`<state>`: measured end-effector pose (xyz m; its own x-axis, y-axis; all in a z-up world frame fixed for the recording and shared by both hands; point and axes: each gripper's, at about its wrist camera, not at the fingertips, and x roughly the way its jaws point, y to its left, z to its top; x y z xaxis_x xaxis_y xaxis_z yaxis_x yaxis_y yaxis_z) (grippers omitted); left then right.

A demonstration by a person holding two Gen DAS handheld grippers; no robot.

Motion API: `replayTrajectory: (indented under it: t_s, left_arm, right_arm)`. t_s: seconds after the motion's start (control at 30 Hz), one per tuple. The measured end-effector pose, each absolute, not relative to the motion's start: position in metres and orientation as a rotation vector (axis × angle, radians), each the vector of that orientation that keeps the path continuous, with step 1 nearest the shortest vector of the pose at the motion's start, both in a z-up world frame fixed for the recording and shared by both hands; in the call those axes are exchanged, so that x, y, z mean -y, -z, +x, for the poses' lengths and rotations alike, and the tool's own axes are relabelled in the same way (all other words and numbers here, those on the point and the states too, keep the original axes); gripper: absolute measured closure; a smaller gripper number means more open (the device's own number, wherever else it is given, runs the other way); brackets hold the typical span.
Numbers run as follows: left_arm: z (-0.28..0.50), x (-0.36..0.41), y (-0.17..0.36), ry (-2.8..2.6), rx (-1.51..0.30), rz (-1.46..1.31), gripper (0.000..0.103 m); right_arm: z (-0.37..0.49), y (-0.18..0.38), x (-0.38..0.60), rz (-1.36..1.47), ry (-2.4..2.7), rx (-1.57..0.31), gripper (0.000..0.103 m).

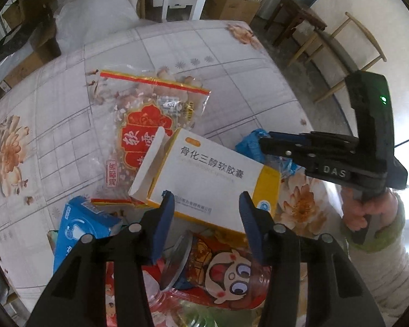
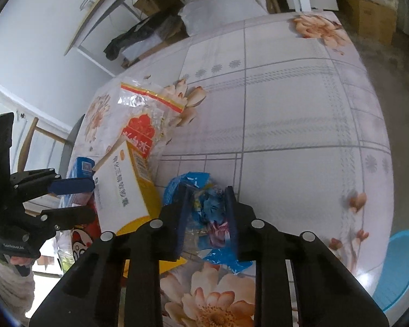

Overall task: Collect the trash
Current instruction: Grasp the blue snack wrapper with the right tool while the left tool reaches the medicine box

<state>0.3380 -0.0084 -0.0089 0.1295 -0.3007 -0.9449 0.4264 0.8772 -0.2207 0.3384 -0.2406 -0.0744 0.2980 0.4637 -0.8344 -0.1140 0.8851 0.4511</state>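
Barely begun, by the look of it — all the litter on show lies on the flowered tablecloth (image 2: 286, 114), nothing yet in a bin.

Right gripper (image 2: 206, 212) closed on the blue wrapper (image 2: 212, 209): pads pressing the crumpled plastic from both sides, wrapper bunched between them and apparently still low on the cloth, just beside the box.

Left gripper (image 1: 206, 204) half spread over the near edge of the white-and-yellow box (image 1: 204, 174), one finger to each side of that edge, pads apart from the card as far as can be told — so no hold there yet. Box tilted, flap open, resting partly on the pile beneath.

Left to gather, judging from both views:
- the box itself
- the clear bag (image 1: 147, 109) with red print, flat on the cloth behind the box
- the blue pack (image 1: 79, 226), at the left of the pile
- the cartoon packet (image 1: 226, 272) and a round lid or disc beside it, directly under the left gripper

Pale blue tub (image 2: 400, 267) off the table's edge in the right view — possibly the bin, though not certain.
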Motion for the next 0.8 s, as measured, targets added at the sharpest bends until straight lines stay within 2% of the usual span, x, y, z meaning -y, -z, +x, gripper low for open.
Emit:
replayTrajectory:
  t_s: [0.27,0.73,0.8]
  left_arm:
    - [0.355,0.015,0.02,0.494,-1.434,0.106,0.051]
    - [0.354,0.068,0.02,0.623,-1.4,0.089,0.05]
    - [0.354,0.072,0.016,0.654,-1.38,0.046,0.044]
  right_arm:
    - [0.327,0.073,0.26,0.37,-0.316,-1.188,0.081]
    - [0.295,0.07,0.278,0.418,-0.253,-1.163,0.082]
    - [0.289,0.068,0.28,0.422,-0.23,-1.15,0.082]
